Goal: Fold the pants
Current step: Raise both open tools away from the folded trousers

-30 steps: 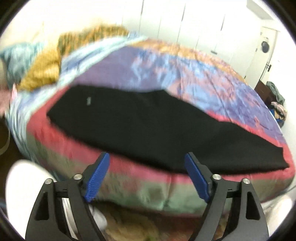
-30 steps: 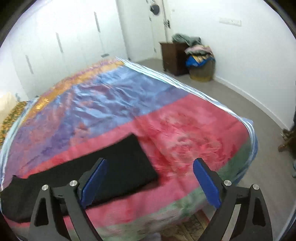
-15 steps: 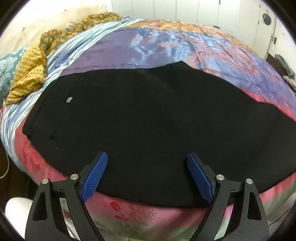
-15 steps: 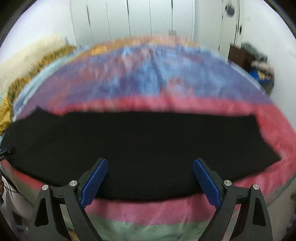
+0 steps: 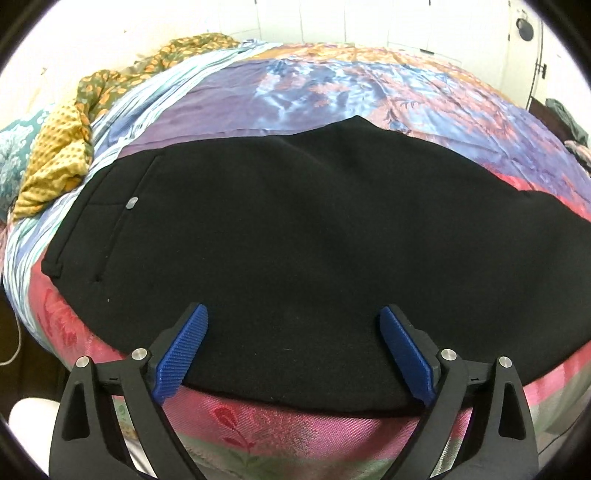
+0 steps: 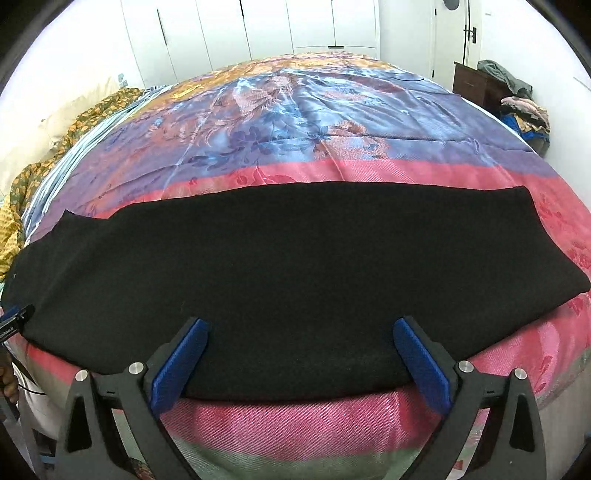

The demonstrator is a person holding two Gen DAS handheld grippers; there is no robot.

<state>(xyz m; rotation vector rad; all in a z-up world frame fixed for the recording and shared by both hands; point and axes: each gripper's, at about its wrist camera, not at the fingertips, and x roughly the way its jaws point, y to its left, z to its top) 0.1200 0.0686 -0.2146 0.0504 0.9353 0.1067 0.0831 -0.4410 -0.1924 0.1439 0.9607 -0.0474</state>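
Note:
Black pants [image 5: 295, 240] lie flat along the near edge of a bed, folded lengthwise, with the waistband and a small grey button [image 5: 131, 202] at the left. The right wrist view shows the leg part [image 6: 295, 266], its hem end at the right [image 6: 546, 243]. My left gripper [image 5: 293, 332] is open, its blue fingertips [image 5: 192, 332] over the near edge of the pants at the hip. My right gripper [image 6: 301, 343] is open over the near edge of the legs. Neither holds anything.
The bed carries a shiny quilt [image 6: 295, 110] in pink, purple, blue and orange. Yellow and green patterned cloths [image 5: 55, 158] are heaped at the left. A dark cabinet [image 6: 476, 83] with piled clothes stands by the far right wall. White wardrobe doors [image 6: 258, 29] are behind.
Both grippers have moved in toward the bed and now hover over the near edge of the pants. The right view has swung left from the hem end to the leg length.

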